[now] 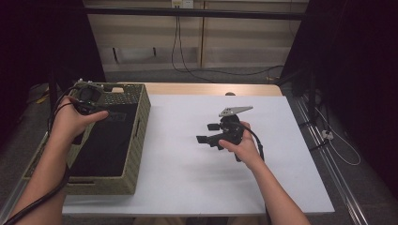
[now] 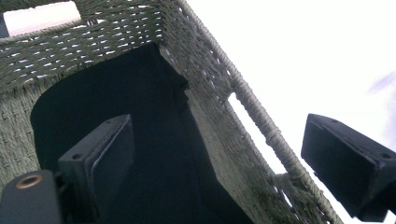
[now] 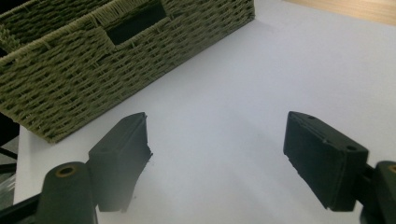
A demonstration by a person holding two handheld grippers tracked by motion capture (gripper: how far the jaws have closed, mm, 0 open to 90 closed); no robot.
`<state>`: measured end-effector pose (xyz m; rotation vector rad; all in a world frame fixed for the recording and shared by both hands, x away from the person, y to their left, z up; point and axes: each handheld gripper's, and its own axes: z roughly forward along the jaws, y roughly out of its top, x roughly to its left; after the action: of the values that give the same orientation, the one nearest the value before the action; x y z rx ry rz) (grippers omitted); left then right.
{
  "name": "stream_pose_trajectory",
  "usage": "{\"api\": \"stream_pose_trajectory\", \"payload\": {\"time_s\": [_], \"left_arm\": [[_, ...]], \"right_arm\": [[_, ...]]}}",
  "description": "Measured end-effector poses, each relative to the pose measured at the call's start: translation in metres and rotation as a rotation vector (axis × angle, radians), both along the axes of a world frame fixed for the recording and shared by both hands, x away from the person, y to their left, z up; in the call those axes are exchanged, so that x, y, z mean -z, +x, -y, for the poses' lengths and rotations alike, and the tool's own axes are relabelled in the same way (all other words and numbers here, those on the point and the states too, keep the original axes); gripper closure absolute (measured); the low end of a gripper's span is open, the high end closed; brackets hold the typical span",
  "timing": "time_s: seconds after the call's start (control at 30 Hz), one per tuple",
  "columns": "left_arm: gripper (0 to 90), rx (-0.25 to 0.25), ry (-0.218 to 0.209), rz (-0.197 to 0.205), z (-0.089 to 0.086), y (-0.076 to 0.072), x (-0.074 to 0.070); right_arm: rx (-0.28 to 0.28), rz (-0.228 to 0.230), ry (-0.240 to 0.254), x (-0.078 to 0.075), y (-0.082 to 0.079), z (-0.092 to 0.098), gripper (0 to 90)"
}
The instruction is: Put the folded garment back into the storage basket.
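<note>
- Left gripper [image 1: 101,114] hovers at the far end of the woven basket [image 1: 141,123], held from the left by the person's left hand [image 1: 70,124].
- Its jaws stand wide with nothing gripped; in the left gripper view they straddle the basket's side wall [image 2: 219,88], one jaw inside over the black lining [image 2: 154,140], the other outside over the white table top [image 2: 303,56].
- A handle slot [image 2: 254,135] in that wall sits right between the two jaws.
- Right gripper [image 1: 210,133] sits mid-table in the right hand [image 1: 241,146], jaws pointing toward the basket, grey three-cornered plate [image 1: 234,111] on top.
- Its jaws are spread wide too, empty, only bare white surface [image 3: 219,140] between them.
- From the right gripper view, the basket lies ahead and off to the left of the jaws, well apart, its side slot [image 3: 135,21] facing them.
- A strip of bare wooden table [image 1: 211,89] runs beyond the white sheet, past both grippers.
</note>
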<state>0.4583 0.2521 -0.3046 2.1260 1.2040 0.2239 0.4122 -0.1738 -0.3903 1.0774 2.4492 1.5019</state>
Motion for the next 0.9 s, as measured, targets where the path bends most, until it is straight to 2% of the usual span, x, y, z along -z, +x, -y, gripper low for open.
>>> {"api": "stream_pose_trajectory", "payload": {"time_s": [0.13, 0.47, 0.73, 0.9], "left_arm": [[9.9, 0.005, -0.007, 0.015, 0.0, -0.002, 0.001], [9.4, 0.011, -0.016, 0.02, 0.0, -0.002, 0.004], [9.1, 0.021, -0.043, 0.059, 0.001, -0.003, 0.006], [8.5, 0.024, -0.061, 0.097, 0.005, -0.006, 0.006]], "right_arm": [[0.001, 0.0, -0.002, 0.0, -0.003, 0.003, 21.2], [-0.005, 0.004, -0.003, 0.002, -0.008, 0.006, 21.1], [-0.009, 0.002, 0.002, 0.006, -0.014, 0.013, 21.0], [-0.007, 0.002, 0.001, 0.008, -0.02, 0.018, 20.9]]}}
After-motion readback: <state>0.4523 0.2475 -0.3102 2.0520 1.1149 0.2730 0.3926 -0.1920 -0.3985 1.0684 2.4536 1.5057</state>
